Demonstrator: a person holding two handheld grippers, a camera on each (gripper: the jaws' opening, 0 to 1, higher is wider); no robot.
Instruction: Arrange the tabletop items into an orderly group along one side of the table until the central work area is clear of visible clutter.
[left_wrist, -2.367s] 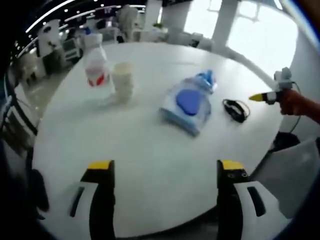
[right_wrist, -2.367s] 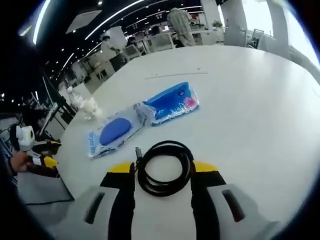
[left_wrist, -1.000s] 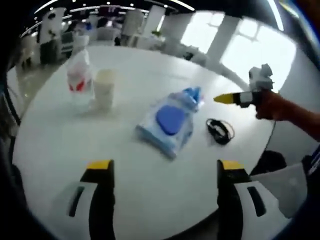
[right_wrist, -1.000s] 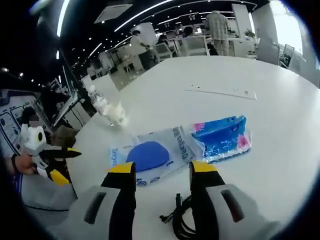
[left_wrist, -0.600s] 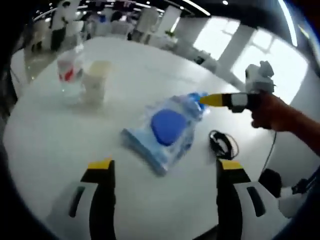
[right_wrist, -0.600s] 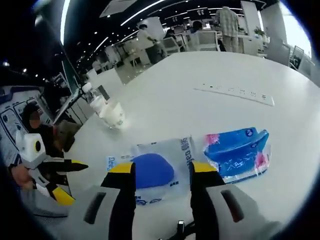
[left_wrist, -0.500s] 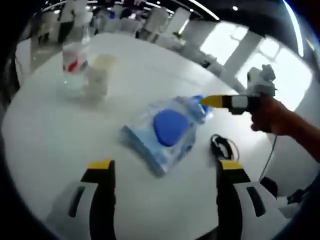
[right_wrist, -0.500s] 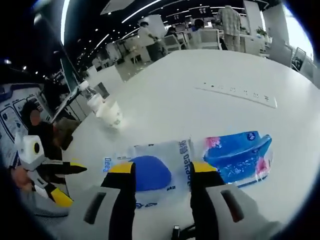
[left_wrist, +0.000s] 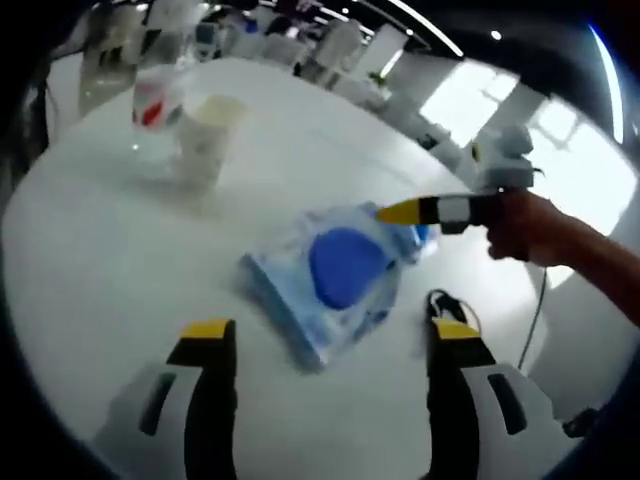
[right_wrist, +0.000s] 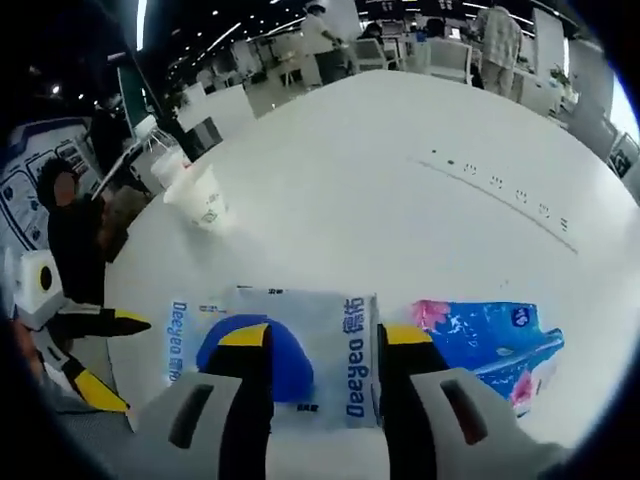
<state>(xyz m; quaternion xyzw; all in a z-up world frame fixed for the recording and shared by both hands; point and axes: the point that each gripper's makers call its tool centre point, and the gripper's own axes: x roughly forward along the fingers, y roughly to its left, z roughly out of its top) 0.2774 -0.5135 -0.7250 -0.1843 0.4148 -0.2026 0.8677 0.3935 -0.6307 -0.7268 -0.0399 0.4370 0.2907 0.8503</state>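
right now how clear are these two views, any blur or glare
Left gripper view: motion-blurred, so the wipes pack, paper cup and bottle look smeared, and the windows at upper right blow out to white. Right gripper view: sharper, the print on the wipes pack is legible, though fisheye bends the white table edge.

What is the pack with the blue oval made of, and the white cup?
The wipes pack looks like soft, glossy plastic film: it wrinkles and shines, with printed lettering. The cup looks like matte paper or thin plastic; too small to tell which.
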